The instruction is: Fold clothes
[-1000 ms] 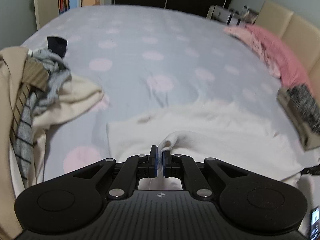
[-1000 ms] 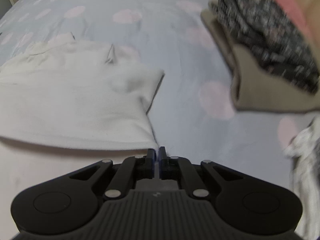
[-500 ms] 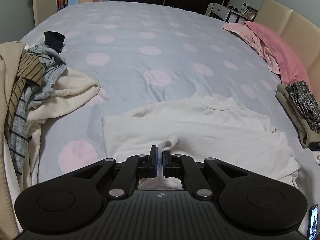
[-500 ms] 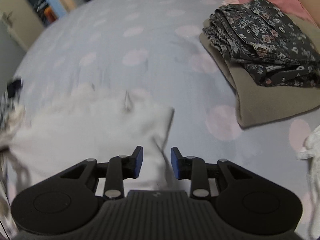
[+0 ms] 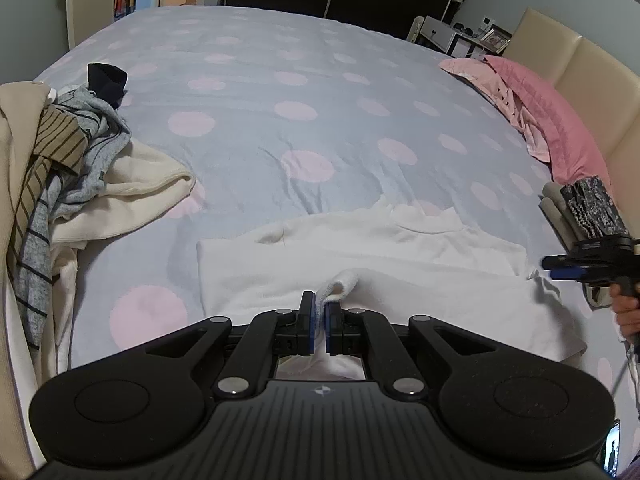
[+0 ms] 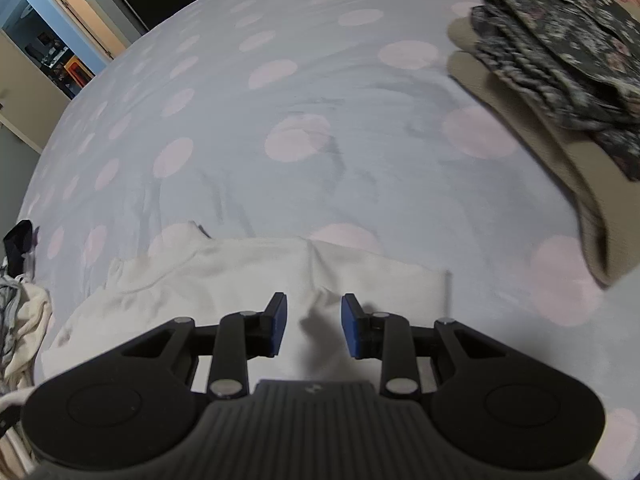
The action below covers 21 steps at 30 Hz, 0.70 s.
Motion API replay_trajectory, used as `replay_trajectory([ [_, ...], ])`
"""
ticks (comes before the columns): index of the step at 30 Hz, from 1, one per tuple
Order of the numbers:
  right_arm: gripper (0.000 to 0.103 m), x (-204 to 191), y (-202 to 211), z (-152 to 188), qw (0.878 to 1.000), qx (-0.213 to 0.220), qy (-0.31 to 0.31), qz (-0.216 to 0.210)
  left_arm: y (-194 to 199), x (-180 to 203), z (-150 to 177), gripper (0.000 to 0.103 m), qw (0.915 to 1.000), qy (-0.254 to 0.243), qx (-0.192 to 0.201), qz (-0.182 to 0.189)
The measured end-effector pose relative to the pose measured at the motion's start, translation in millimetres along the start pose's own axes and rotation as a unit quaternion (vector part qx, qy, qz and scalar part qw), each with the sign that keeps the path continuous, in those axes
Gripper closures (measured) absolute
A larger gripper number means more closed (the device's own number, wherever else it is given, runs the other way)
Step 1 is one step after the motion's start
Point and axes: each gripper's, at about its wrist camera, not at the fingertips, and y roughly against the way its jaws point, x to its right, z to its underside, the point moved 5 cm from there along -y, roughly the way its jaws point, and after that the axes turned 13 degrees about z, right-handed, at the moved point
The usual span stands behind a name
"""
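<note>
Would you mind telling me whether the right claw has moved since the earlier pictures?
Yes. The right claw has let go and drawn back off the white top's edge, so the folded pile now sits farther up and right.

The white top looks like soft, fleecy knit cloth with a matt nap, and the dotted bedspread under it is smooth, matt woven fabric with fine creases. The left gripper and right gripper are matt black plastic with ribbed housings, shiny metal pivot pins and blue rubbery pads. The headboard has a smooth, faintly glossy leather-like skin.
</note>
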Motion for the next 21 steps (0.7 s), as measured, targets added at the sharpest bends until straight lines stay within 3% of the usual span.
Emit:
replay_trajectory([
  [1, 0.072, -3.2, -3.4, 0.4, 1.0, -0.002, 0.005, 0.014, 1.9, 0.8, -0.4, 0.101, 1.0, 0.0, 0.002, 0.003],
  [2, 0.086, -6.5, -6.8, 0.7, 1.0, -0.005, 0.01, 0.029, 4.0, 1.8, -1.0, 0.101, 1.0, 0.0, 0.005, 0.007],
  [4, 0.102, -10.5, -12.0, 1.4, 0.998, -0.008, 0.026, 0.058, 9.9, 5.0, -3.7, 0.101, 0.9998, -0.004, 0.015, 0.015],
  [9, 0.103, 5.7, -11.8, -3.7, 0.991, 0.031, 0.04, 0.128, 17.3, 8.6, -10.0, 0.101, 0.9993, -0.006, 0.031, 0.022],
  [11, 0.103, 17.4, -12.3, -5.5, 0.991, 0.026, 0.024, 0.126, 15.8, 9.4, -10.6, 0.101, 0.9993, -0.005, 0.028, 0.024],
  [14, 0.092, 33.0, -6.2, -9.4, 0.994, 0.019, -0.015, 0.103, 12.9, 10.7, -9.3, 0.101, 0.9995, -0.008, 0.023, 0.02],
  [15, 0.082, 38.0, -4.1, -10.7, 0.995, 0.017, -0.027, 0.096, 12.8, 10.9, -9.2, 0.101, 0.9995, -0.007, 0.023, 0.019],
  [16, 0.065, 42.1, -1.9, -11.7, 0.995, 0.018, -0.035, 0.092, 12.7, 11.1, -9.0, 0.101, 0.9995, -0.007, 0.024, 0.019],
  [21, 0.065, 58.1, -3.1, -9.4, 0.993, 0.01, -0.057, 0.107, 13.2, 13.8, -8.4, 0.101, 0.9994, -0.007, 0.027, 0.022],
])
